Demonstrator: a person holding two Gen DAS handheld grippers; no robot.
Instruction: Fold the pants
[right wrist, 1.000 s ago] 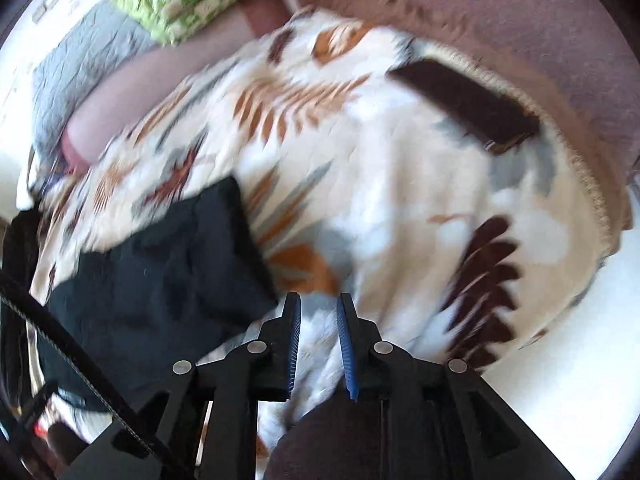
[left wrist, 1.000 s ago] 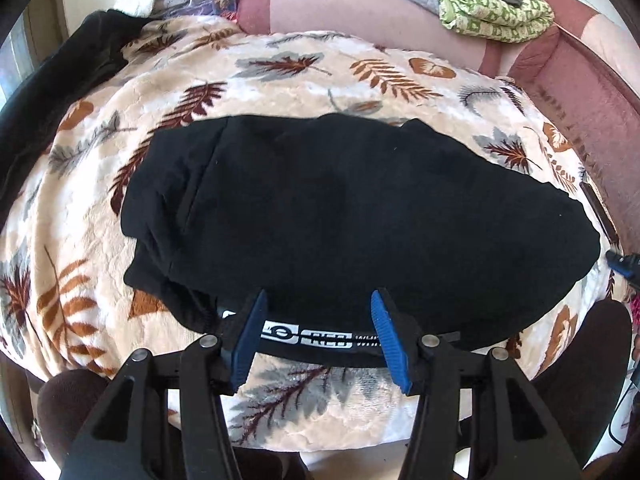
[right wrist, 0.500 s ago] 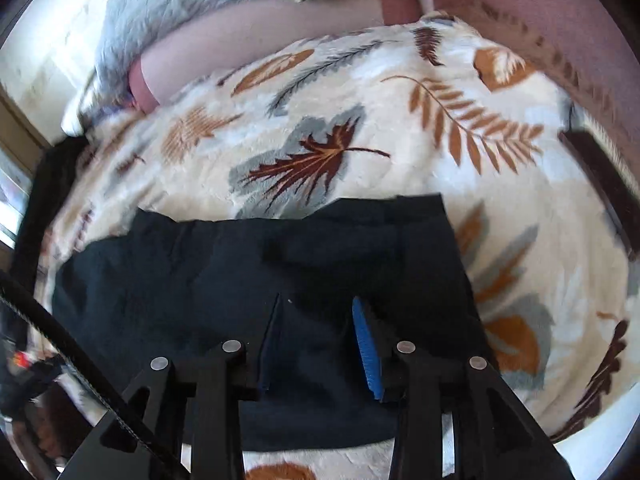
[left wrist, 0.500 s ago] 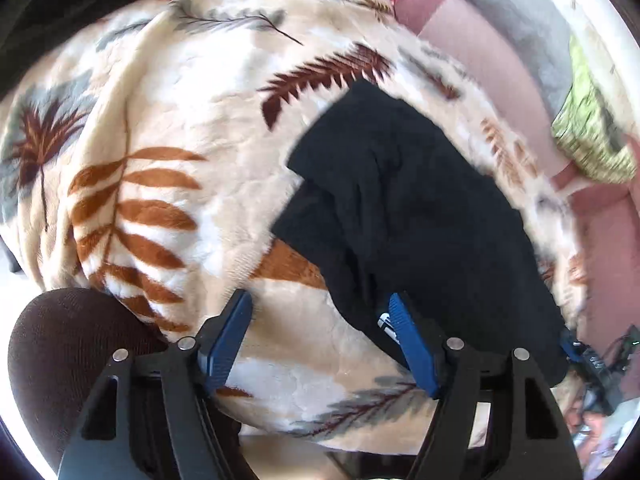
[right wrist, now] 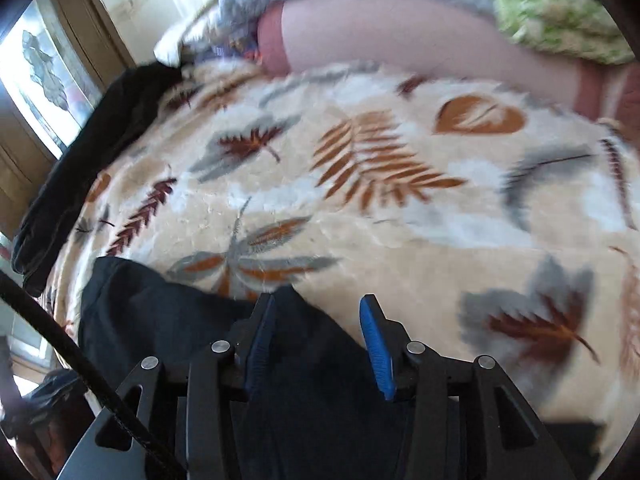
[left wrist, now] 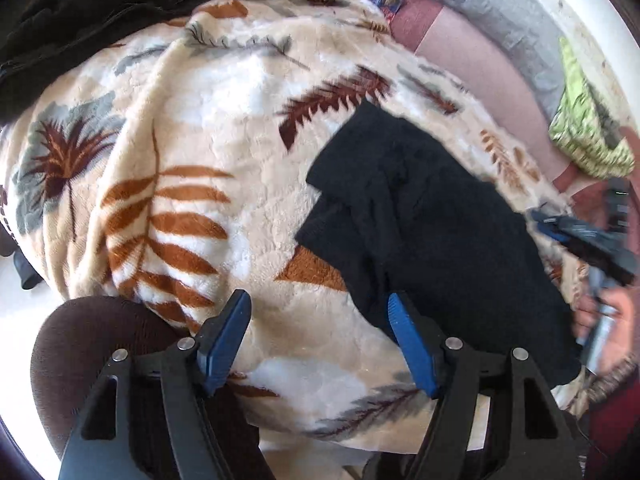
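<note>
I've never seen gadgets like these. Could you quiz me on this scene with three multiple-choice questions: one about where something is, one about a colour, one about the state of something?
1. Where do the pants lie?
A. on the leaf-print blanket
B. on a bare wooden floor
C. hanging on a hook

2. What colour are the pants?
A. red
B. black
C. white

3. How do the left tongs stand?
A. shut on the pants
B. shut on nothing
C. open, holding nothing

Answers:
1. A: the left view shows the pants spread on the blanket, folded over themselves.
2. B: the cloth is black in both views.
3. C: the blue pads stand wide apart with only blanket between them; the right tongs are open too, above the pants.
</note>
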